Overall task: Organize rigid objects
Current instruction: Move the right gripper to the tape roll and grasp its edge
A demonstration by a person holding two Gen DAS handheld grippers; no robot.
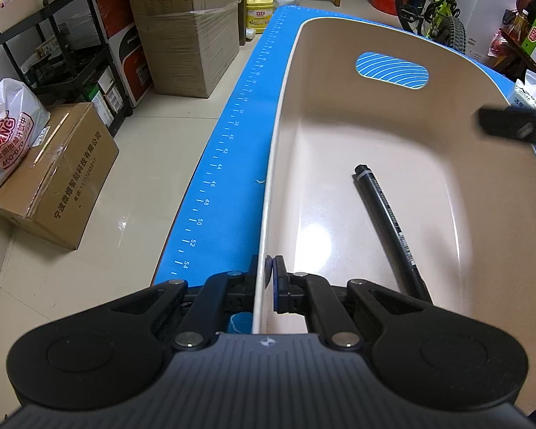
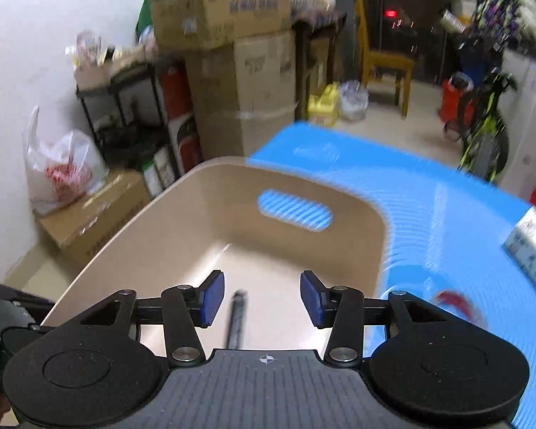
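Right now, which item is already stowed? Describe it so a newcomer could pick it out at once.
Find the blue mat on the table, then the beige bin with the oval handle slot resting on it. On the bin's floor lies a black marker pen, cap end toward the slot. It is the only thing inside the bin; the other items sit outside on the mat.

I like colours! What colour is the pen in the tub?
Black pen, clearest in the left wrist view.

Even indoor light falls from above, leaving soft glare on the floor of the beige bin [image 1: 339, 214] ahead of the left gripper, while the right wrist view smears with motion blur, both fisheye-curved and dark-cornered.
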